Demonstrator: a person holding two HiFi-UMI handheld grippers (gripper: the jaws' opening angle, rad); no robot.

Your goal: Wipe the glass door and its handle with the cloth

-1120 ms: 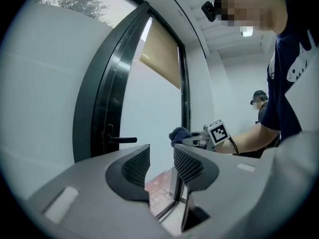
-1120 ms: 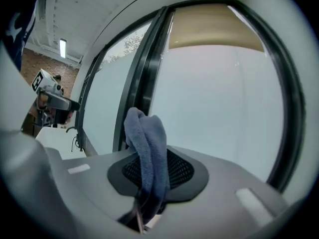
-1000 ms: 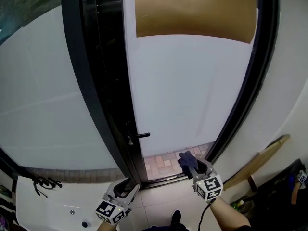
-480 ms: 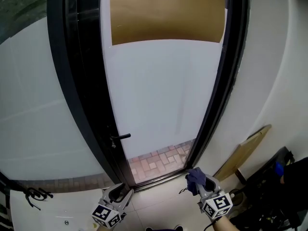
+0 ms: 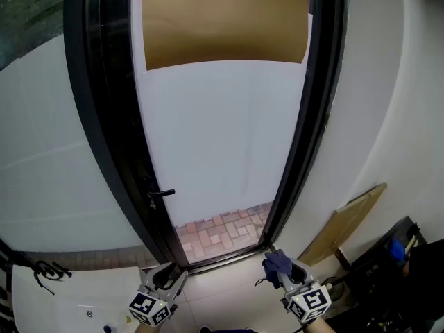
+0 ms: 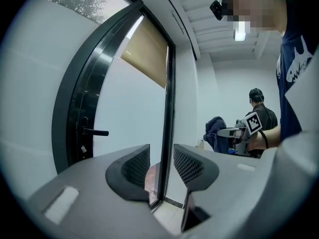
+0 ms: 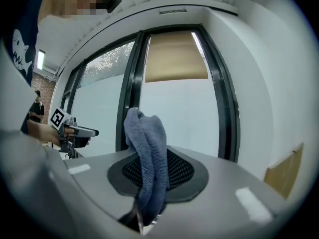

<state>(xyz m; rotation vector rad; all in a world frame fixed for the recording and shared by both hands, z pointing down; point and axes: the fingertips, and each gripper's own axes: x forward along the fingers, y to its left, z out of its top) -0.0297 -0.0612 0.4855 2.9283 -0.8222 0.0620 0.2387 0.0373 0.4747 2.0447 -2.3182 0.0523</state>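
The glass door [image 5: 222, 130] stands ahead in a black frame, frosted white, with a brown blind [image 5: 222, 19] behind its top. Its black lever handle [image 5: 161, 193] sticks out at the left edge and also shows in the left gripper view as the handle [image 6: 94, 132]. My right gripper [image 5: 277, 272] is shut on a blue cloth [image 5: 276, 262], low and a little short of the door's bottom right corner. The cloth [image 7: 148, 156] hangs folded out of the jaws. My left gripper [image 5: 168, 276] is open and holds nothing, below the handle and apart from the door.
A flat brown board [image 5: 347, 222] leans on the white wall at the right, with dark gear [image 5: 388, 269] beside it. A white surface with a black cable [image 5: 43, 269] lies at the lower left. Brick paving [image 5: 218, 231] shows through the door's clear bottom strip.
The door has slid left and up in the head view. Both grippers now sit lower and farther back from the threshold. The right gripper still holds the cloth.
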